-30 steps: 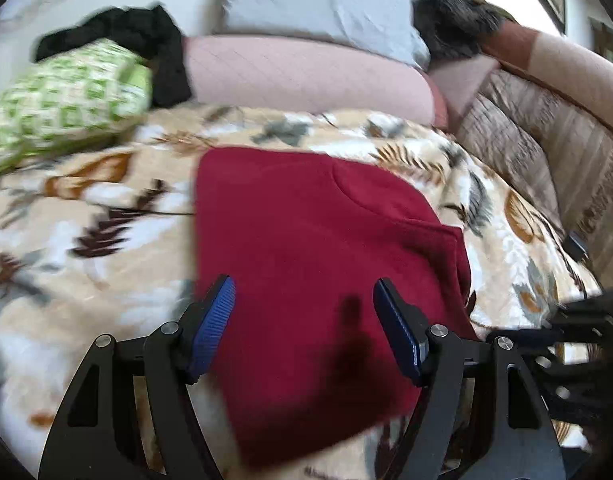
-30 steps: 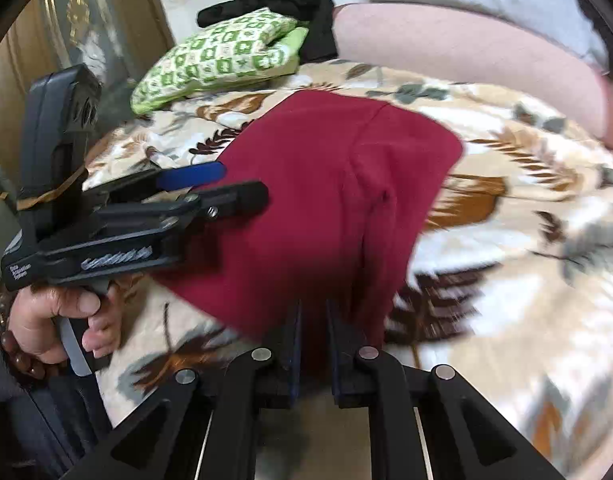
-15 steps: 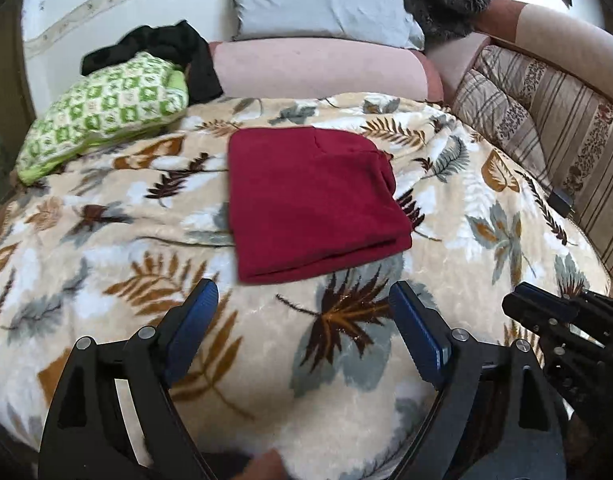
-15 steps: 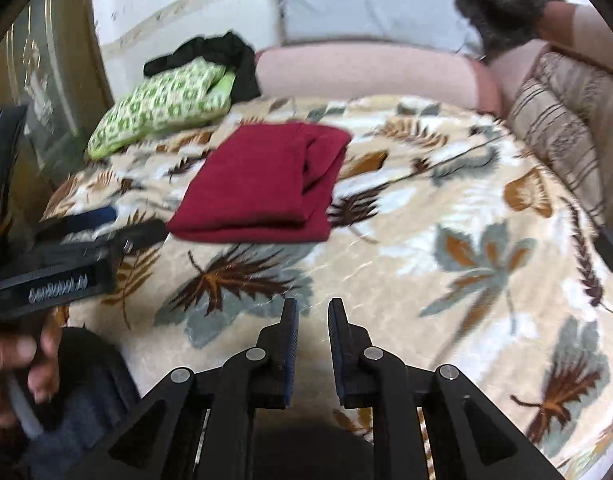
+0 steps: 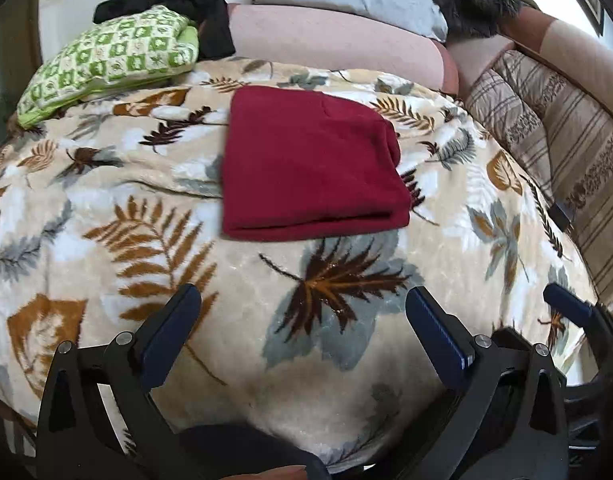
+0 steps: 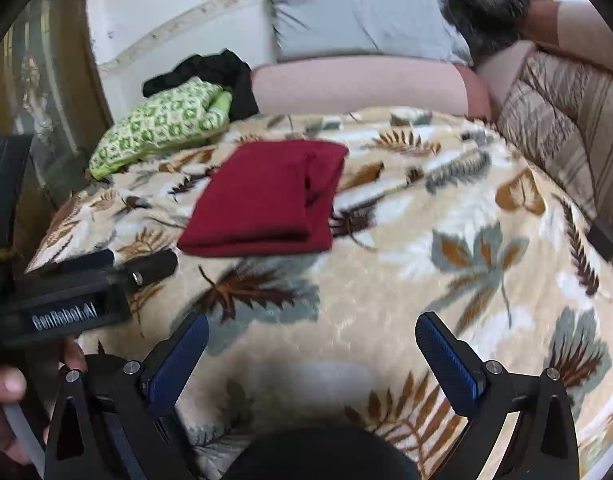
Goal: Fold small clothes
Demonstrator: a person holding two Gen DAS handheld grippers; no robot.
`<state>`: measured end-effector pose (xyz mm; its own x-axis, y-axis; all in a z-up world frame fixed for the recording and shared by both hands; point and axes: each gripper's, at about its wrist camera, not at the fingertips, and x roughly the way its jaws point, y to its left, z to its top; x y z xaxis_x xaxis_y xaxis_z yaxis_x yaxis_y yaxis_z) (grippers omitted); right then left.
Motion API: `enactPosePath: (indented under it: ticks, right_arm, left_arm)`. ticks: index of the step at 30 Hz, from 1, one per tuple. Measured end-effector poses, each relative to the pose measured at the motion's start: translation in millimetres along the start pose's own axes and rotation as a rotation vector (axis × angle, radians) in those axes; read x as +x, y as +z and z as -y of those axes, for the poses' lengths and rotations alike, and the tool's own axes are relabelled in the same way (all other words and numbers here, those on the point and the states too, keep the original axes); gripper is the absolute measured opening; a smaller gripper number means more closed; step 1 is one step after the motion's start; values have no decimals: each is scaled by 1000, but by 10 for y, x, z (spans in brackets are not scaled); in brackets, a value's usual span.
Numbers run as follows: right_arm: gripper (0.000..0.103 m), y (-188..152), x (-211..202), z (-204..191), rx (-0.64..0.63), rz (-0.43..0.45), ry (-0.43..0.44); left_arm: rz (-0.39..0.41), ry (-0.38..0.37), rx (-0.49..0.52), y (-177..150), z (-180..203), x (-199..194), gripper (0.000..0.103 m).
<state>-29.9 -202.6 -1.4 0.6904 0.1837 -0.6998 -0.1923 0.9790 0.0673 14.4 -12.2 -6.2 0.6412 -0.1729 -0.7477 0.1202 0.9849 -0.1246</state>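
Both the left claw point(image 5: 302, 316) and right claw point(image 6: 312, 344) are being held spread apart and empty over the bed's near edge; beyond, the folded dark-red knit garment point(image 5: 310, 164) is lying mid-bed, best left undisturbed.

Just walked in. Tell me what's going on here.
A person is folding small clothes on a bed with a handheld gripper in each hand. The red garment lies folded into a neat rectangle on the leaf-print blanket. Neither gripper touches it: the left gripper and right gripper are both open and empty, over the near edge of the bed.
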Motion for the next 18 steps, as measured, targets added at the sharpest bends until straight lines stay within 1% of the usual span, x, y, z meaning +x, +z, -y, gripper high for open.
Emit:
enactPosePath:
  ticks: [4,7,13,18]
  right_arm:
    - [103,0,79,-64,-34,-26,-36]
    - [103,-1,138,-69,-45,-53,-48]
    - [103,-6,196,-65,-48,-83,-56]
    - [103,-5,269,-65,-48,-116,-80]
  left_arm:
    - [-14,51,-6,2,-20,57,102]
    - [-35,69,-13,-18,-53,114,102]
    - [-45,65,-12,-34,-92,167,102]
    - [-52,64,-7,-23,-98,197,102]
